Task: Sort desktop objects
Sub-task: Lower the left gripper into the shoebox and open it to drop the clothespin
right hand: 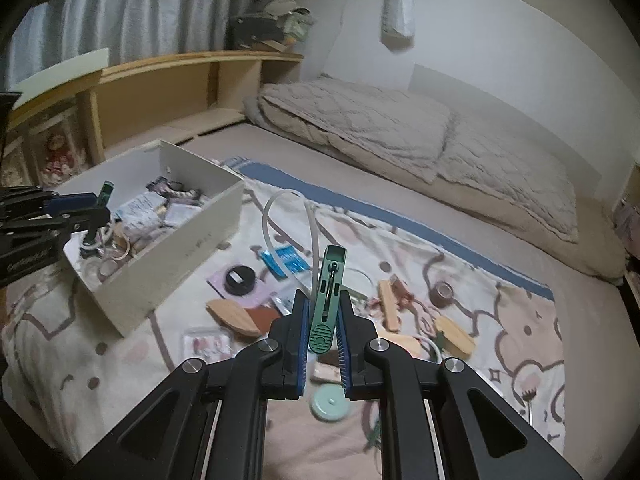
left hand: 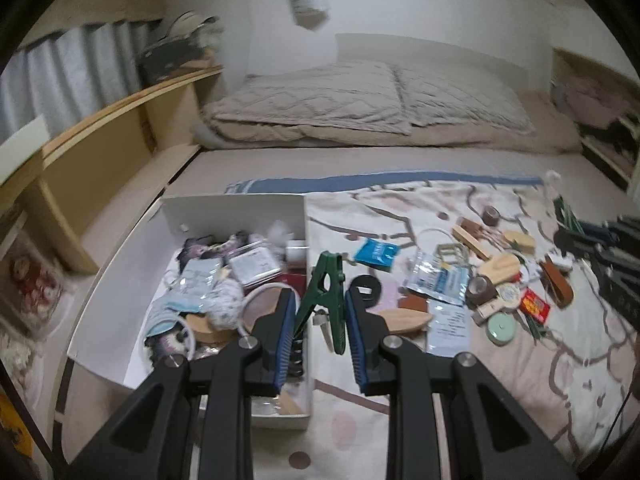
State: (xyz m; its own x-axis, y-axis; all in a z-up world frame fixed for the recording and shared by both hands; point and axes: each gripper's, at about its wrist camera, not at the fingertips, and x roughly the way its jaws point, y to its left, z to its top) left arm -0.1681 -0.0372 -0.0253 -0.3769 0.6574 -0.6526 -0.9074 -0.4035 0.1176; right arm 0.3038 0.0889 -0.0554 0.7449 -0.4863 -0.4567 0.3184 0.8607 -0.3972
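Left wrist view: the left hand-held gripper [left hand: 318, 316] is clamped on a dark green clothes peg [left hand: 326, 300], held above the near wall of the white box [left hand: 236, 216]. The box is already partly filled with sorted items. Many objects remain scattered on the patterned blanket [left hand: 460, 380], including a blue packet [left hand: 376, 255] and a round green lid [left hand: 501, 326].

Right wrist view: the right hand-held gripper [right hand: 323, 320] is clamped on a light green clip [right hand: 327, 300], held above the blanket, well apart from the box. Sorting is judged roughly half complete; both held items are not yet deposited.
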